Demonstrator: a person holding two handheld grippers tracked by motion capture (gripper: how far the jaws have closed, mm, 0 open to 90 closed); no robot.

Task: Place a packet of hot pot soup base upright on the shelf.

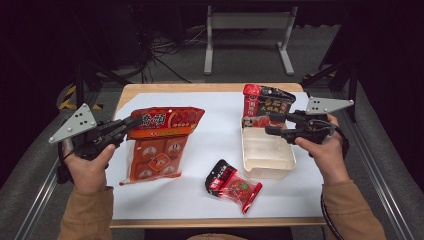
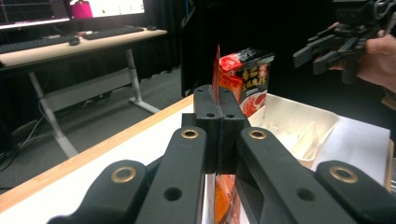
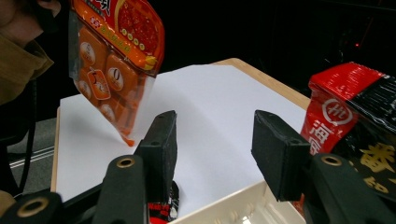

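Overhead, left tongs clamped the orange packet's top edge, lifting it; right tongs stood apart over the tray, apparently ready to receive.

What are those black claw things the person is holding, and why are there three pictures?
They are hand-held grippers, like big tongs. One picture looks down from above the table; the other two come from small cameras riding on each gripper.

The left gripper is shut on the top edge of a big orange plastic snack bag, holding it up. The right gripper is open with nothing between its jaws, above a cream plastic tray.

A red and black carton stands behind the tray. A small red and black clear packet lies on the white sheet covering the wooden table.
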